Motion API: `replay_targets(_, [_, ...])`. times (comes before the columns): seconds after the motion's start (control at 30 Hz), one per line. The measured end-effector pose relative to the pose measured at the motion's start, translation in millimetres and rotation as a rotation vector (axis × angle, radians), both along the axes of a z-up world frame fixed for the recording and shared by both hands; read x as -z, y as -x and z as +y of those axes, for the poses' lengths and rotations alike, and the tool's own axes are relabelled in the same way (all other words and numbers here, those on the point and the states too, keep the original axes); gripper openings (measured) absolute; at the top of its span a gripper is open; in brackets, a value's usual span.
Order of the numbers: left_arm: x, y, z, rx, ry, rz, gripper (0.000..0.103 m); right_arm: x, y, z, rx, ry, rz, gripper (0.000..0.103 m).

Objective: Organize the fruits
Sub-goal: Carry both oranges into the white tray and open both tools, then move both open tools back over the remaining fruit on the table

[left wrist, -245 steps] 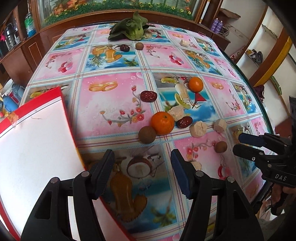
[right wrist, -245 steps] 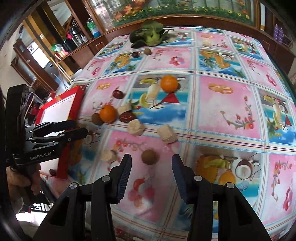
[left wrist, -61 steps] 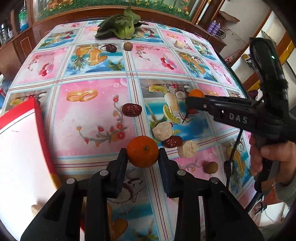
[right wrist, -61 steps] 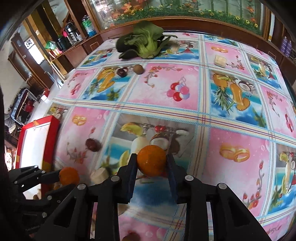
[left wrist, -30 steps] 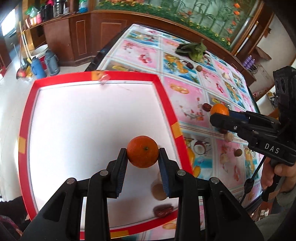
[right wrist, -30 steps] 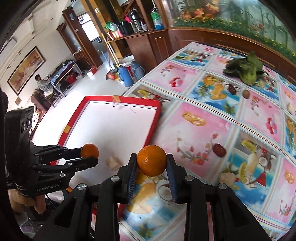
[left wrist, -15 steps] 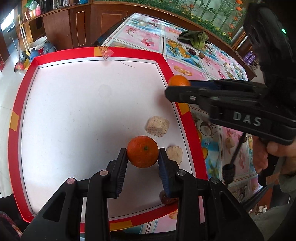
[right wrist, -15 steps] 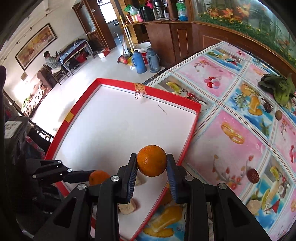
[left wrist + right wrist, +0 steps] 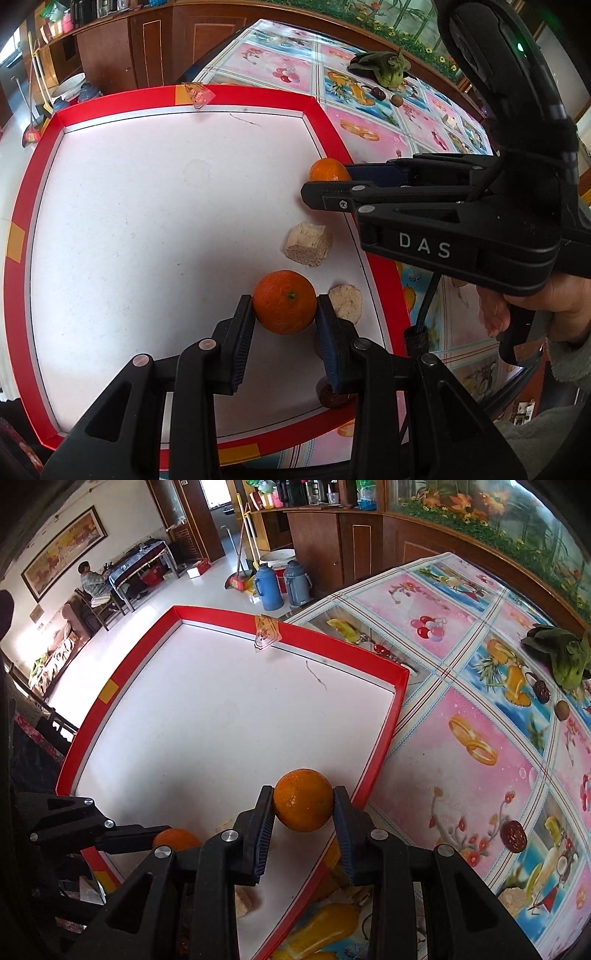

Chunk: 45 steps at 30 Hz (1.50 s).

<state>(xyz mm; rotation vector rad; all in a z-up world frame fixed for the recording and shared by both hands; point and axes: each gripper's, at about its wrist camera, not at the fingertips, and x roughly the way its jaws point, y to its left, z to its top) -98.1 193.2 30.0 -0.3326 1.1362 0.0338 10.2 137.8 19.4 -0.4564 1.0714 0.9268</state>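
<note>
My left gripper (image 9: 284,314) is shut on an orange (image 9: 285,301) low over the white floor of the red-rimmed tray (image 9: 147,221). My right gripper (image 9: 303,812) is shut on a second orange (image 9: 303,799) above the tray's right rim (image 9: 380,753); it also shows in the left wrist view (image 9: 328,170). Two pale fruit chunks (image 9: 308,243) (image 9: 345,297) and a dark date (image 9: 332,397) lie in the tray near the left gripper.
The tray sits at the corner of a table with a fruit-print cloth (image 9: 480,709). Leafy greens (image 9: 561,657), a date (image 9: 513,836) and small brown fruits (image 9: 562,709) lie on the cloth. Flasks (image 9: 269,587) stand on the floor beyond.
Both grippers have carried their oranges from the table over to the tray. The left one has sunk closer to the tray floor; the right one has moved over the tray's right rim.
</note>
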Motion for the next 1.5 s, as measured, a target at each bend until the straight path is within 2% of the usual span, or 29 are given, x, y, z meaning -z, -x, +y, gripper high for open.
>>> replay_targets(0.13, [-0.2, -0.8, -0.6, 0.0, -0.001, -0.001, 0.031, -1.0, 0.3, -1.1, 0.004, -0.005, 0.001, 0.034])
replay_targets(0.23, [-0.3, -0.7, -0.2, -0.003, 0.003, -0.003, 0.032, -5.3, 1.9, -3.1, 0.005, -0.023, 0.001, 0.043])
replay_targets(0.3, [-0.5, -0.5, -0.1, -0.006, 0.003, -0.002, 0.032, -9.8, 4.4, -4.2, 0.005, -0.027, -0.012, 0.045])
replay_targets(0.37, [-1.1, -0.2, -0.2, -0.008, 0.002, -0.004, 0.037, -13.8, 5.3, -6.5, 0.007, -0.036, -0.017, 0.045])
replay_targets(0.4, [-1.5, 0.0, -0.3, -0.011, 0.002, -0.006, 0.048, -15.6, 5.1, -8.0, 0.01, -0.042, -0.016, 0.045])
replay_targets(0.43, [-2.7, 0.5, -0.4, -0.015, 0.0, -0.012, 0.053, -18.2, 4.5, -10.5, 0.018, -0.05, -0.014, 0.045])
replay_targets(0.8, [-18.9, -7.8, -7.0, -0.006, -0.017, -0.06, 0.054, -46.1, 2.6, -65.1, 0.127, -0.147, 0.012, 0.052])
replay_targets(0.93, [-24.9, -13.8, -14.3, 0.017, -0.028, -0.074, 0.054, -49.0, 3.0, -94.4, 0.188, -0.165, 0.023, 0.056])
replay_targets(1.5, [-36.2, -39.4, -55.0, 0.129, -0.023, -0.097, 0.054, -44.6, 3.3, -213.1, 0.46, -0.171, 0.055, 0.056])
